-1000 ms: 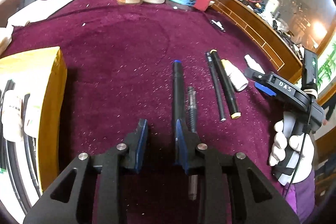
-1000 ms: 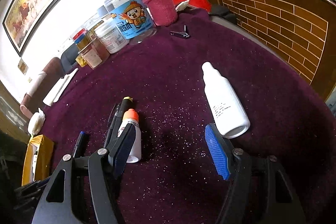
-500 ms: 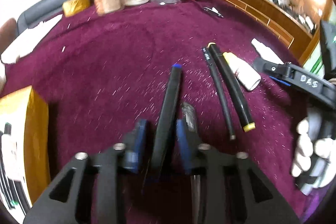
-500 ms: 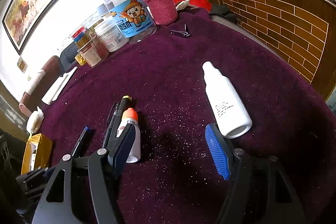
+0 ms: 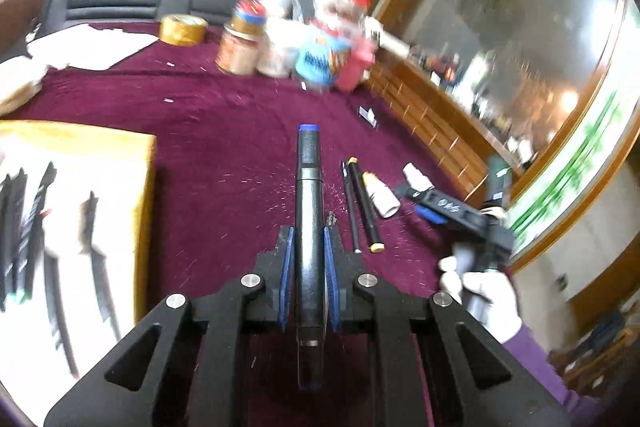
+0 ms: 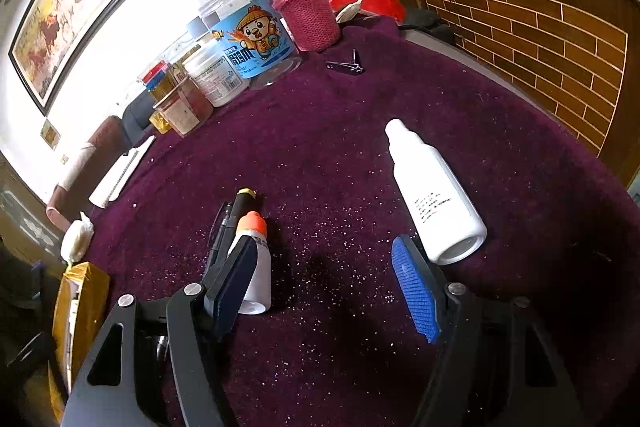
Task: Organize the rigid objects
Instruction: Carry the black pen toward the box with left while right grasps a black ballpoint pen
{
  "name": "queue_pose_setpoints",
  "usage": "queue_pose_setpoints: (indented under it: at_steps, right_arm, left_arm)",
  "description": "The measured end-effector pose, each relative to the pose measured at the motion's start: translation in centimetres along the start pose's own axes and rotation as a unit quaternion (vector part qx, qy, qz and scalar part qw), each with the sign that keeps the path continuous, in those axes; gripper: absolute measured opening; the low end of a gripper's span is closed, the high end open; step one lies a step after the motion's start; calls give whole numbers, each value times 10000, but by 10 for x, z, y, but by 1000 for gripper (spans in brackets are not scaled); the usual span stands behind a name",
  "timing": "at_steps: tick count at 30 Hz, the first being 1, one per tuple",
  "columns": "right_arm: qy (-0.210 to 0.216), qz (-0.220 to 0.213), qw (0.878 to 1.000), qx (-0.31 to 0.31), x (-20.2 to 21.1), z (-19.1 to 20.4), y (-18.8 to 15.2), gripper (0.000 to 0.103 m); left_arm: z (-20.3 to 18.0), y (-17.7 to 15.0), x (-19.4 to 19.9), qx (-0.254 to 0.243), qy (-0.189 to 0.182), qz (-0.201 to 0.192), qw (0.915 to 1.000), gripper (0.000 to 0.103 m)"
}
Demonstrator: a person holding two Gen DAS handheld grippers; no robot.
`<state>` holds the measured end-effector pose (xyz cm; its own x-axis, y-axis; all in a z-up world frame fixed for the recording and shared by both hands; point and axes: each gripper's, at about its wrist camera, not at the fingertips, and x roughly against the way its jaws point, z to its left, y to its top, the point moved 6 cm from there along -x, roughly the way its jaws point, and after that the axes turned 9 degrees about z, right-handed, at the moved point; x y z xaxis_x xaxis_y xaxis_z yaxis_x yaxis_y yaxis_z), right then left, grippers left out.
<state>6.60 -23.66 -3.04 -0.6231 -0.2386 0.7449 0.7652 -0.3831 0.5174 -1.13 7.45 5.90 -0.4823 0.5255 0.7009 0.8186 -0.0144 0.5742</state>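
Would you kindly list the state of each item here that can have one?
left gripper: shut on blue-capped marker, lifted
right gripper: open, holding nothing
large white bottle: lying down
orange-capped bottle: lying down
yellow-tipped marker: lying flat
red-lidded jar: upright, lid on

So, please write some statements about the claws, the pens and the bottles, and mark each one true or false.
1. The left claw is shut on the blue-tipped marker. True.
2. The right claw holds the large white bottle. False: it is open and empty; the bottle lies on the cloth near its right finger.
3. The orange-capped bottle lies on its side. True.
4. The marker lies flat on the cloth. False: it is clamped between the left claw's pads.
5. The nail clipper lies close to the pink knitted bottle. True.
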Motion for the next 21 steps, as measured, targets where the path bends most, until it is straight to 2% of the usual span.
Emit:
queue_pose_setpoints:
  at_steps: [3, 5, 8, 11, 14, 16, 18, 20, 21]
  right_arm:
    - [-46, 202, 9997, -110, 6, -1, -3, 62]
    - [356, 239, 9990, -103, 29, 14, -15, 61]
    - [949, 458, 9930, 528, 60, 69, -42, 62]
    - [1050, 1022, 9817, 1212, 49, 118, -74, 62]
    - [517, 1316, 9752, 1703, 16, 146, -98, 56]
    - [18, 1399, 9737, 1799, -7, 154, -107, 40]
    - [-436, 1373, 9722, 1847, -21, 156, -110, 38]
    - [-835, 1142, 9691, 2019, -24, 159, -110, 36]
    - [-980, 1071, 9673, 2082, -25, 161, -110, 32]
  left_arm:
    - [24, -14, 43, 301, -137, -293, 9990, 12]
    - [42, -23, 63, 383, -18, -416, 9984, 12]
    - [70, -36, 84, 591, 94, -522, 9968, 12]
    - [95, -48, 96, 854, 135, -640, 9942, 12]
    - [119, -60, 103, 1197, 141, -711, 9902, 12]
    - [130, -68, 107, 1358, 169, -705, 9881, 12]
    - [143, -77, 113, 1482, 281, -697, 9861, 12]
    - [154, -85, 114, 1613, 330, -627, 9844, 12]
    - [159, -88, 112, 1676, 357, -570, 9836, 12]
